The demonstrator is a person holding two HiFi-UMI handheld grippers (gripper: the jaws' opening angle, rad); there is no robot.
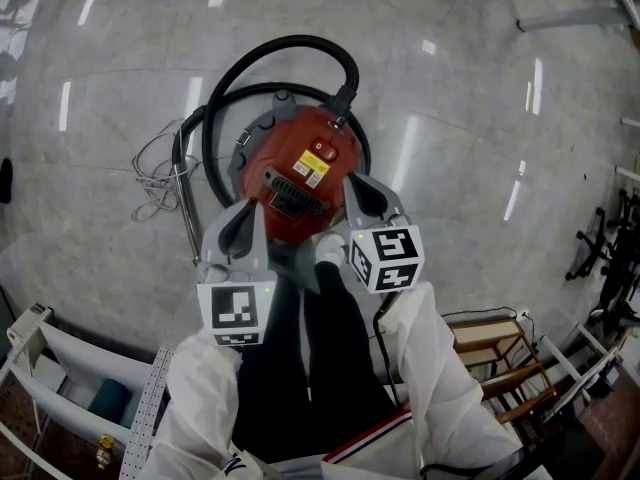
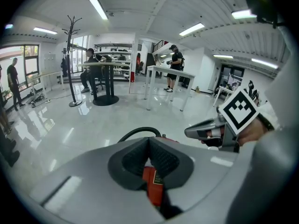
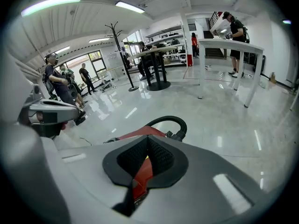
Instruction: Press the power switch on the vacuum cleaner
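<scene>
Glossy marble floor [image 1: 480, 118] holds a red, black-hosed vacuum cleaner [image 1: 300, 168]; left gripper [image 1: 246, 214] and right gripper [image 1: 357, 186] jaws closed.

Vacuum cleaner [image 1: 300, 163] on floor [image 1: 480, 88]; cable [image 1: 158, 180] left (hose [image 1: 290, 40] behind).

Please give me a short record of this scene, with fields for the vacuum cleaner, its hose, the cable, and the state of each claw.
vacuum cleaner: red body, standing on the glossy floor
hose: black, looped around the far side of the body
cable: grey, in a loose heap on the floor, left of the vacuum in the head view
left claw: shut, holds nothing, over the near left of the body
right claw: shut, holds nothing, over the near right
power switch: cannot tell which part it is
</scene>
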